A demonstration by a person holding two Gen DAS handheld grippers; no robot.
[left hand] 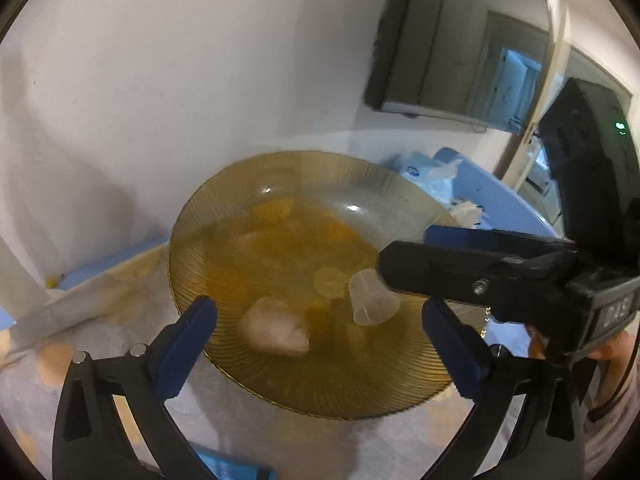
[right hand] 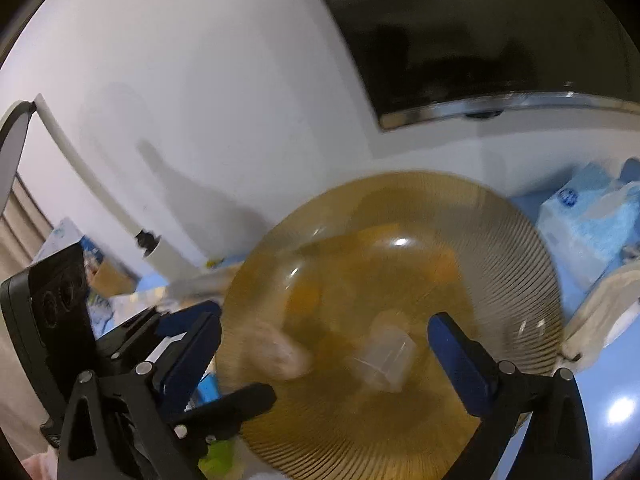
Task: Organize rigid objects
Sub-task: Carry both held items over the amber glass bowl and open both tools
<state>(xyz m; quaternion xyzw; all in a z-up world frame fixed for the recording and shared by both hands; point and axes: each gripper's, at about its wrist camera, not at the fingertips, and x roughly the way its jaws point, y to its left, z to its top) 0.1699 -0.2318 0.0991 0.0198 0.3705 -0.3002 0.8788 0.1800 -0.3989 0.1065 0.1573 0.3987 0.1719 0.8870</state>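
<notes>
Nearby: tissue pack (right hand: pixel 580 220), wall-mounted screen (right hand: pixel 480 40). Small clear cup (left hand: pixel 372 298) on amber plate (left hand: pixel 280 240), between spread-apart left gripper (left hand: pixel 320 320) fingers; right gripper (right hand: pixel 324 344) likewise released.

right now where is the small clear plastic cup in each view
Left wrist view: the small clear plastic cup lies tipped on the amber glass plate, right of centre, by the tip of the right claw.
Right wrist view: the cup is low centre, blurred, between the claw's fingers.
Shared landmark: the pale lump on the plate, left of the cup.
</notes>
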